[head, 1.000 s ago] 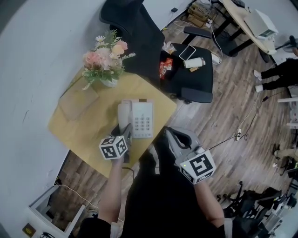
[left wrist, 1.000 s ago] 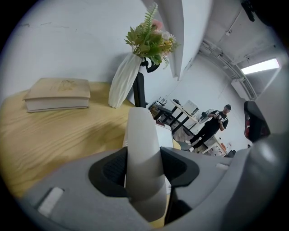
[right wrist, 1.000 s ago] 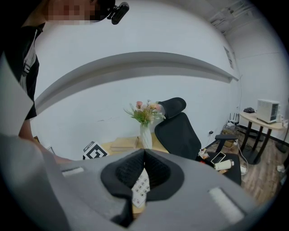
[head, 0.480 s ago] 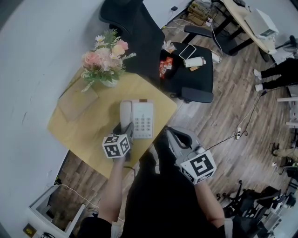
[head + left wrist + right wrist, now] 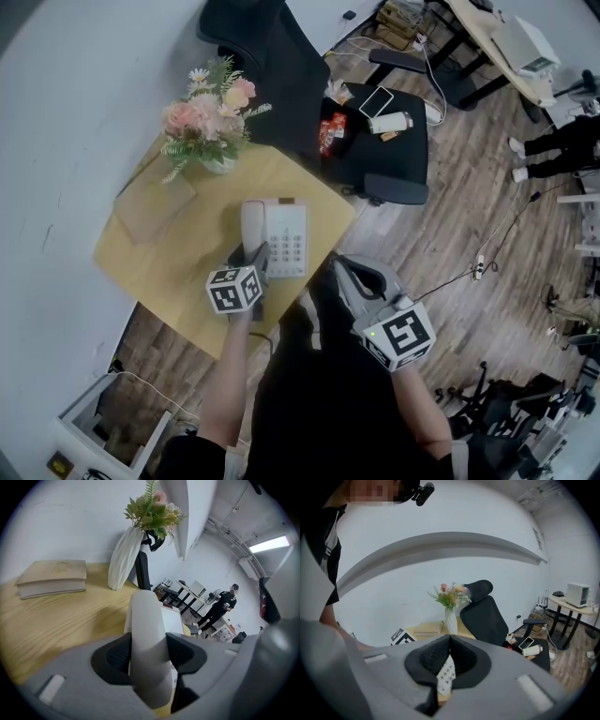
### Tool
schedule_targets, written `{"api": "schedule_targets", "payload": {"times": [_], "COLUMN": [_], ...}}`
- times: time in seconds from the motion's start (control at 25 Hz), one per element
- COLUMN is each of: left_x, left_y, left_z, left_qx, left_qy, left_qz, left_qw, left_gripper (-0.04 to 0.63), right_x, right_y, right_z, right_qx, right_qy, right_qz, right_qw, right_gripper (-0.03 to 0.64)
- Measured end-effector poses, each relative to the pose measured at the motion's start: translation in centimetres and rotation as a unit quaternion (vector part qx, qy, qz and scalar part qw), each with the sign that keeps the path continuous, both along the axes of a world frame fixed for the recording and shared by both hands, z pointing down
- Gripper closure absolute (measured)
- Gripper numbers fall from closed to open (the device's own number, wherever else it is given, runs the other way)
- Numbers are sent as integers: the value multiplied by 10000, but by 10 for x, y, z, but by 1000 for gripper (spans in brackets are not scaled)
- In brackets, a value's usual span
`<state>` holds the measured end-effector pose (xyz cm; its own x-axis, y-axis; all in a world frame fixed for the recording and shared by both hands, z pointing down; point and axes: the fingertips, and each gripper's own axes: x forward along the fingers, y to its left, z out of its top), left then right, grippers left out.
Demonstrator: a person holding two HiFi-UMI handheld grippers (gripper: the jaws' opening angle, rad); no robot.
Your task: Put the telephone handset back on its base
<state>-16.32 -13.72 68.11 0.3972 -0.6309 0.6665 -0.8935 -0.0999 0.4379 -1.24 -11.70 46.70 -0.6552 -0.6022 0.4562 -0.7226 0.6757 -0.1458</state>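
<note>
The white telephone base (image 5: 289,239) with its keypad lies on the yellow table (image 5: 169,272). The white handset (image 5: 251,223) runs along the base's left side, and I cannot tell whether it rests in the cradle or hangs just above it. My left gripper (image 5: 253,258) is shut on the handset's near end. In the left gripper view the handset (image 5: 147,620) fills the gap between the dark pads (image 5: 117,656), with the base (image 5: 174,620) just right of it. My right gripper (image 5: 342,272) is off the table's near corner, shut and empty (image 5: 450,639); the keypad (image 5: 446,671) shows behind its jaws.
A white vase of flowers (image 5: 206,122) and a book (image 5: 155,206) stand at the table's far side. A black office chair (image 5: 309,84) beyond the table carries a phone (image 5: 378,105), a bottle (image 5: 392,124) and a snack packet (image 5: 333,134). A person (image 5: 220,606) stands far off.
My left gripper has shifted a little right and forward with the handset, bringing it closer along the base's left side. The right gripper has stayed put.
</note>
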Motion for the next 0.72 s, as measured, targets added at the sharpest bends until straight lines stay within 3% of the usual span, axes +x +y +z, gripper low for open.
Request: {"api": "schedule_targets", "payload": {"times": [0.72], "left_x": [-1], "left_y": [-1], "left_z": [2], "left_qx": [120], "left_qy": [-213], "left_qz": [63], "left_qw": [9997], "left_gripper": [379], "right_x": [8], "right_y": [5], "right_z": [0], "right_qx": [8], "right_qy": [-21], "right_qz": [38], "right_qw": [10000], "right_gripper": [615]}}
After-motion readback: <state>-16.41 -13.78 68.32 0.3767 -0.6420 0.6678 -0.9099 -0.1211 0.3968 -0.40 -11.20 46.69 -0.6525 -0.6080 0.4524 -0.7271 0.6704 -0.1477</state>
